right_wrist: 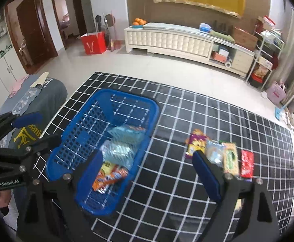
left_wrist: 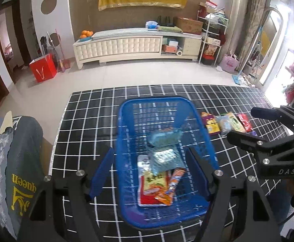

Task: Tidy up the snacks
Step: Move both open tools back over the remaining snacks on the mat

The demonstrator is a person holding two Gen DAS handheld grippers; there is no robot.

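A blue plastic basket (left_wrist: 126, 109) (right_wrist: 86, 125) stands on the black grid tablecloth (left_wrist: 86, 121). It holds two pale blue packets (left_wrist: 165, 138), a yellow-red packet (left_wrist: 153, 183) and an orange packet (left_wrist: 174, 181). To its right lie a purple packet (right_wrist: 196, 144), a pale packet (right_wrist: 214, 151), a green packet (right_wrist: 230, 159) and a red packet (right_wrist: 247, 163) in a row. My left gripper (left_wrist: 150, 171) hangs open above the basket, holding nothing. My right gripper (right_wrist: 147, 173) is open and empty above the cloth between the basket and the row.
A chair draped with grey clothing (left_wrist: 23, 161) stands against the table's left edge. Beyond the table's far edge is bare floor, with a red box (left_wrist: 44, 68), a white cabinet (left_wrist: 126, 46) and a shelf rack (left_wrist: 211, 40).
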